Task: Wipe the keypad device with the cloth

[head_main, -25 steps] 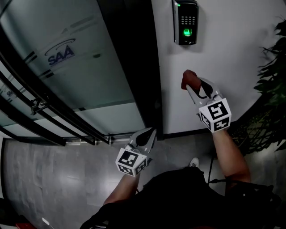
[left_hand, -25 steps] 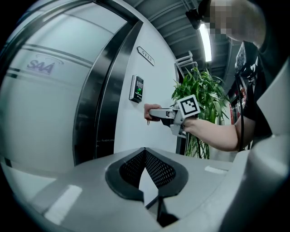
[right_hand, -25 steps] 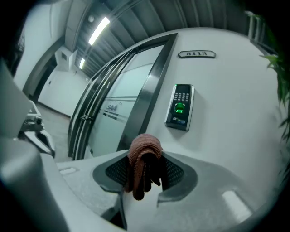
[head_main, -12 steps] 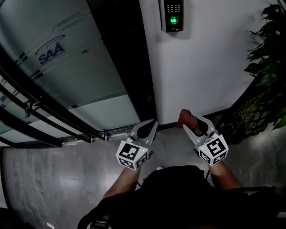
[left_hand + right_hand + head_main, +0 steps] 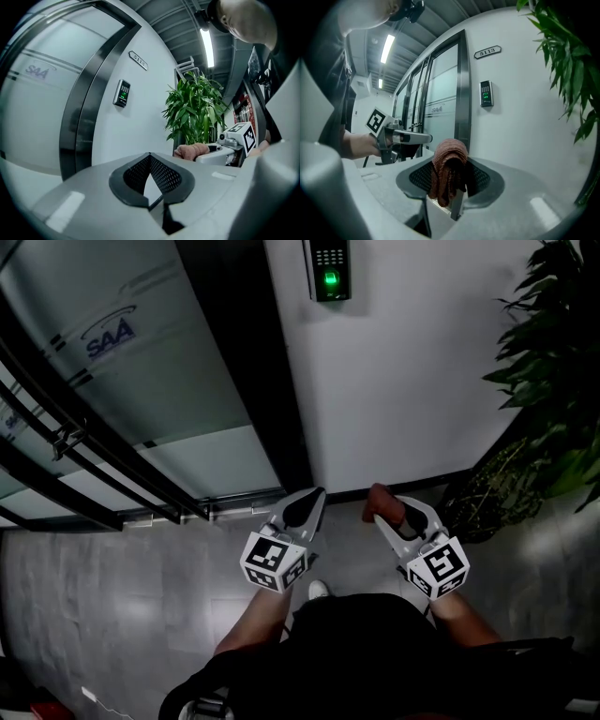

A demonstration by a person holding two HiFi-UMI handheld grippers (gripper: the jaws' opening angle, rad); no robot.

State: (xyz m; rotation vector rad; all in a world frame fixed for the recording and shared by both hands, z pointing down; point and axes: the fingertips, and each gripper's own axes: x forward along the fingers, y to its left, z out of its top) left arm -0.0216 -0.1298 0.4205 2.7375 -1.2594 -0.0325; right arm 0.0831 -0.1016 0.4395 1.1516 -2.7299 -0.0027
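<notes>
Head view cuts the keypad (image 5: 329, 270) off at the top; the right claw (image 5: 452, 161) pinches a bunched brown cloth (image 5: 443, 178), the left claw (image 5: 150, 157) is pressed together.

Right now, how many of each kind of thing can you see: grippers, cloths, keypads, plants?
Grippers: 2, the left gripper and the right gripper
Cloth: 1
Keypad: 1
Plant: 1
Total: 5
</notes>
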